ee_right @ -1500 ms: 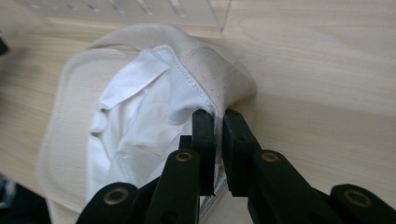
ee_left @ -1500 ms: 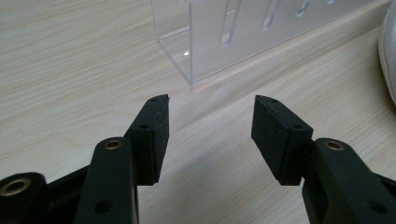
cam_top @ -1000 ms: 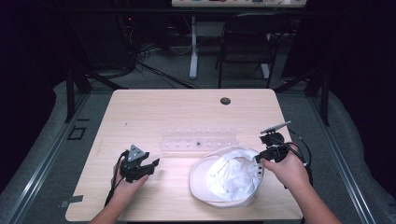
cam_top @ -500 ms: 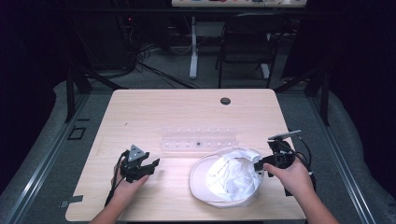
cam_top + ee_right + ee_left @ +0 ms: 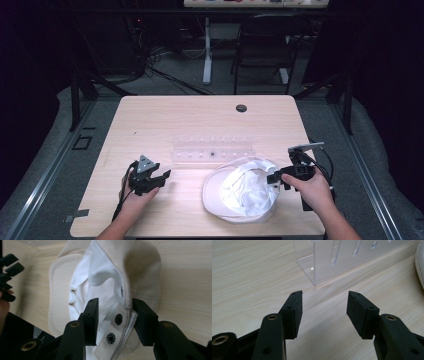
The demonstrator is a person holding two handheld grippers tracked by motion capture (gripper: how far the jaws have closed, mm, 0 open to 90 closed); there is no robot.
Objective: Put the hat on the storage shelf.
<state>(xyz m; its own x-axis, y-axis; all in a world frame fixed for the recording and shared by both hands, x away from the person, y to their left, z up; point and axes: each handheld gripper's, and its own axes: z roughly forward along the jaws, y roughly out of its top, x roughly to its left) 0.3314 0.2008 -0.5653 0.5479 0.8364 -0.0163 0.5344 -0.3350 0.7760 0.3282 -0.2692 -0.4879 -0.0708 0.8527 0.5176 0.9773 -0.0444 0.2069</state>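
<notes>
A light wooden table (image 5: 165,120) with rounded corners is set on a grey floor in a dark room, and a round black grommet (image 5: 241,108) is let into its far edge. Behind it, a white desk leg (image 5: 207,50), a black chair (image 5: 262,50) and loose cables are seen on the floor. A clear plastic rack (image 5: 212,150) with slots is laid crosswise near the middle of the table. The white cap (image 5: 245,187) is placed upside down on the near right part of the table, just in front of the rack, with its lining turned up. Its long axis is run from the near left to the far right: the brim is pointed toward the near left edge, and the strap with black snaps (image 5: 118,319) is turned toward the right gripper (image 5: 278,176). That gripper's jaws have just been opening and are now spread on either side of the cap's back rim; the rim is straddled, and whether the outer pad still touches the fabric cannot be told. The left gripper (image 5: 162,176) is rested on the table well to the left of the cap, its jaws released and spread with only bare wood between them, pointed toward the rack's near corner.
</notes>
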